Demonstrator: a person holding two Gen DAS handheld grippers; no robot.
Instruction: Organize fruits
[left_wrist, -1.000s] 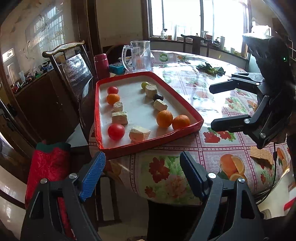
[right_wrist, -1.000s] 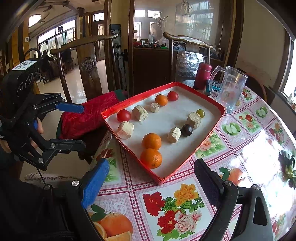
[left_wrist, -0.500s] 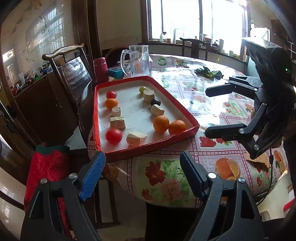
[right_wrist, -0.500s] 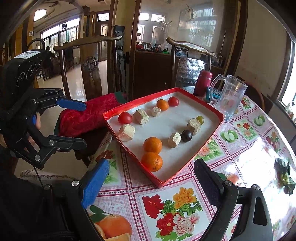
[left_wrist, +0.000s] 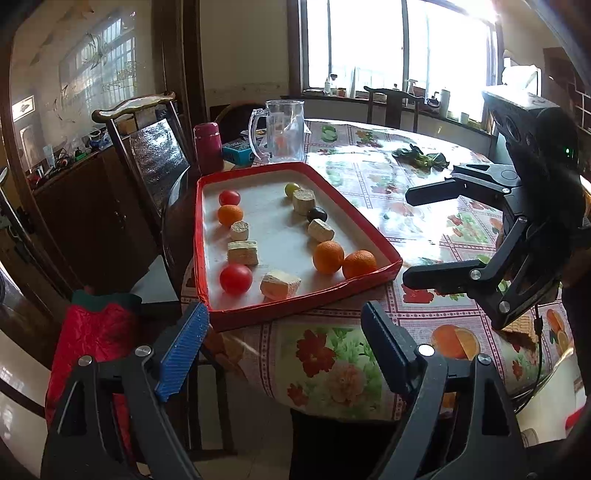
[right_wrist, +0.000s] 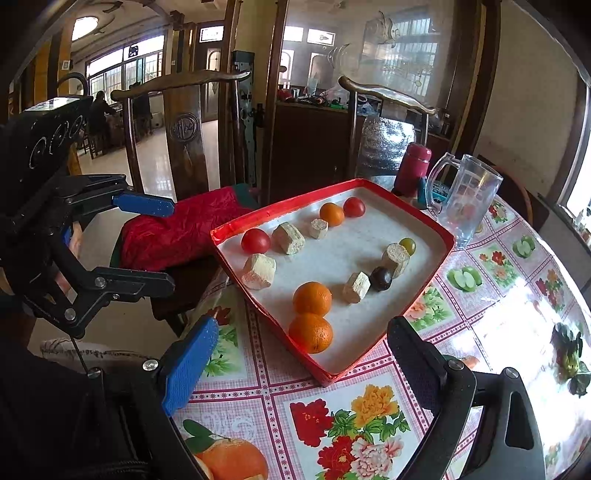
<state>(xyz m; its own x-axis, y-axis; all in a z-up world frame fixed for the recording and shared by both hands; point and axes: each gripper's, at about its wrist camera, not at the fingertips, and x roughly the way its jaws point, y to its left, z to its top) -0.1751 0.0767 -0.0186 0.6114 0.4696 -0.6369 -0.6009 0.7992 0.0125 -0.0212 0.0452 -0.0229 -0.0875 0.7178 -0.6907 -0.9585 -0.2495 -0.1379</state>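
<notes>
A red tray (left_wrist: 303, 302) (right_wrist: 373, 354) sits on the table's near edge. It holds two oranges (left_wrist: 359, 264) (right_wrist: 311, 332) side by side, a third small orange (left_wrist: 230, 215), two red tomatoes (left_wrist: 235, 278) (right_wrist: 255, 240), a green fruit (left_wrist: 291, 188), a dark plum (left_wrist: 317, 213) (right_wrist: 381, 278) and several beige blocks (left_wrist: 280, 284). My left gripper (left_wrist: 284, 350) is open and empty, below the tray's front edge. My right gripper (right_wrist: 299, 362) is open and empty, just short of the tray's corner; it also shows in the left wrist view (left_wrist: 406, 236).
A clear jug (left_wrist: 280, 131) (right_wrist: 467, 199), a maroon flask (left_wrist: 207, 147) and a teal box (left_wrist: 238, 152) stand behind the tray. Wooden chairs (left_wrist: 147, 147) and a red cushion (left_wrist: 92, 332) flank the table. Dark greens (left_wrist: 421, 157) lie on the floral tablecloth (left_wrist: 369, 173).
Both grippers have drawn back a little from the tray, so it looks slightly smaller and farther. Both stay open; nothing on the tray moved.
</notes>
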